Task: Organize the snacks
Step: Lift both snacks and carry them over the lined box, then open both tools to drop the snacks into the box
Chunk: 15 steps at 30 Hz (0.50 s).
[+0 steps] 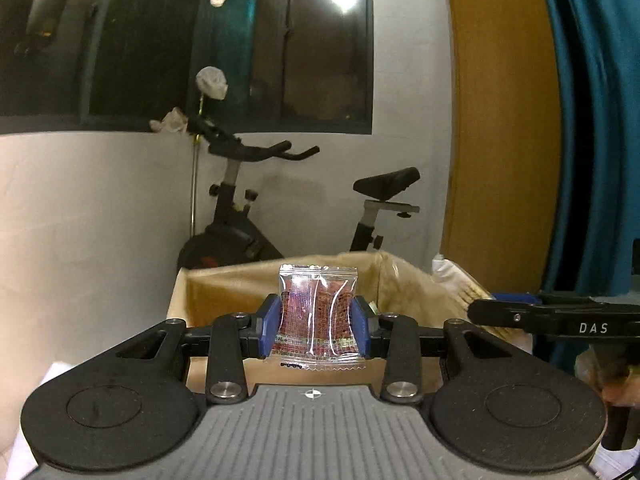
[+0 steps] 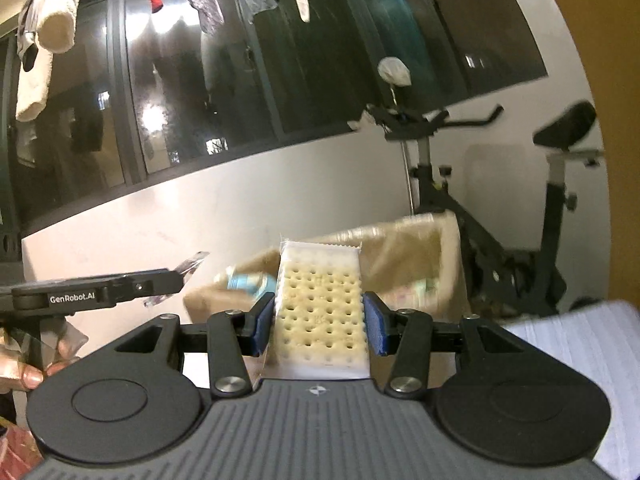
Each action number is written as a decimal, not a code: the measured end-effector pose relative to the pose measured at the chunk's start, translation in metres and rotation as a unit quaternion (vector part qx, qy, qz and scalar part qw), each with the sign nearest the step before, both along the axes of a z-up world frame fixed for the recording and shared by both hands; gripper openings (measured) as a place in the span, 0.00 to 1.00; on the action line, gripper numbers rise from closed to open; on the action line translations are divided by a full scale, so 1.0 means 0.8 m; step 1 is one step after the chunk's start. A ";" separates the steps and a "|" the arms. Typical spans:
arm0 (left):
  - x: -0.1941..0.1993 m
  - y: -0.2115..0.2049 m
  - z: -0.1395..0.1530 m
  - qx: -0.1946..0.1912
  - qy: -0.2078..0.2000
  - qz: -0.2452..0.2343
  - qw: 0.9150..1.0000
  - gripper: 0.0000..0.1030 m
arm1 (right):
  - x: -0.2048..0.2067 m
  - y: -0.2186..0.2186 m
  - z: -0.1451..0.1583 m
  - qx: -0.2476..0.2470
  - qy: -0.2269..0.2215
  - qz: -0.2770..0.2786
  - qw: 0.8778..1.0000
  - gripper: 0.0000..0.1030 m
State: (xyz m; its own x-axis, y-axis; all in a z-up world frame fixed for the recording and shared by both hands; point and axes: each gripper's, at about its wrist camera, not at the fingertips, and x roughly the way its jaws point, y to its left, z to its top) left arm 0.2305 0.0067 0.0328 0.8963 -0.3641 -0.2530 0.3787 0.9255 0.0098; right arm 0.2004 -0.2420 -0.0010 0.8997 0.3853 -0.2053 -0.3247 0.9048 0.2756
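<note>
My left gripper point(image 1: 316, 326) is shut on a clear packet of red snack point(image 1: 316, 312), held upright between its blue pads in front of an open cardboard box point(image 1: 224, 280). In the right wrist view, my right gripper point(image 2: 319, 322) is shut on a wrapped pale cracker with rows of holes point(image 2: 320, 312). It hangs before the same box point(image 2: 420, 248), which has several packets inside. The left gripper point(image 2: 176, 278) also shows from the side at the left of that view, with its clear packet edge point(image 2: 194, 262) sticking out. The right gripper's side point(image 1: 560, 316) crosses the right edge of the left wrist view.
An exercise bike point(image 1: 248, 208) stands against the white wall behind the box. Dark windows point(image 2: 180, 92) with hanging laundry point(image 2: 44, 40) fill the upper part. A teal curtain point(image 1: 592, 128) and a wooden panel point(image 1: 500, 120) lie to the right. A hand point(image 2: 24, 372) grips the left tool.
</note>
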 end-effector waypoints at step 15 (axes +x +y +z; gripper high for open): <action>0.124 -0.032 -0.013 0.061 0.073 0.040 0.995 0.61 | 0.161 0.031 -0.020 -0.083 0.111 -0.055 0.989 0.49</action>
